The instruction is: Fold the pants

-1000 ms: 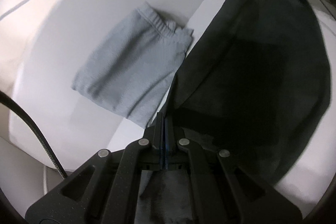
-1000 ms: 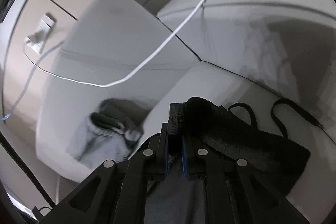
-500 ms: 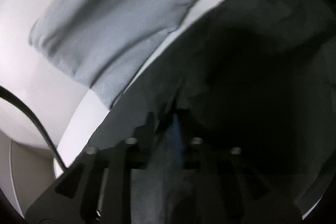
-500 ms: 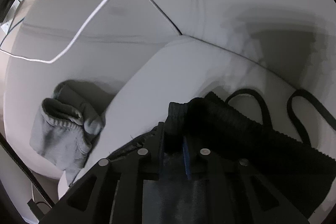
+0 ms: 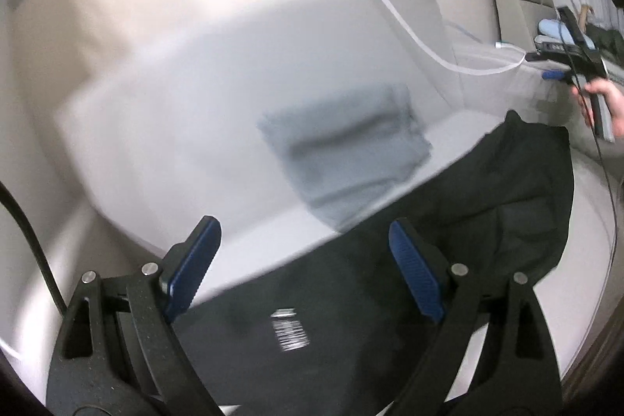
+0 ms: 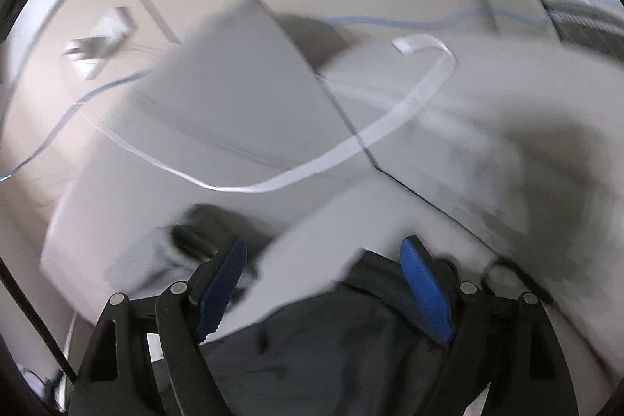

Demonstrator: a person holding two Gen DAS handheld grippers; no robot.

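Observation:
Black pants [image 5: 448, 244] lie spread on the white sofa seat [image 5: 163, 127], a small white print on the near part. My left gripper [image 5: 308, 260] hovers above their near end, jaws opening wide, blue pads clear of the cloth. In the right wrist view the same black pants [image 6: 335, 334] lie below my right gripper [image 6: 327, 287], whose jaws are also opening, nothing pressed between the pads. The right gripper [image 5: 577, 65] with a person's hand shows at the far right of the left wrist view.
A folded grey garment [image 5: 347, 158] rests on the seat beyond the black pants; it appears again [image 6: 144, 264] at lower left in the right wrist view. A white cable [image 6: 351, 147] loops across the sofa back cushions [image 6: 234, 96]. A thin blue cable [image 6: 429, 22] runs behind.
Both grippers let go of the black pants and opened wide. The pants now lie on the seat. The left gripper swung up and back; the right one rose a little.

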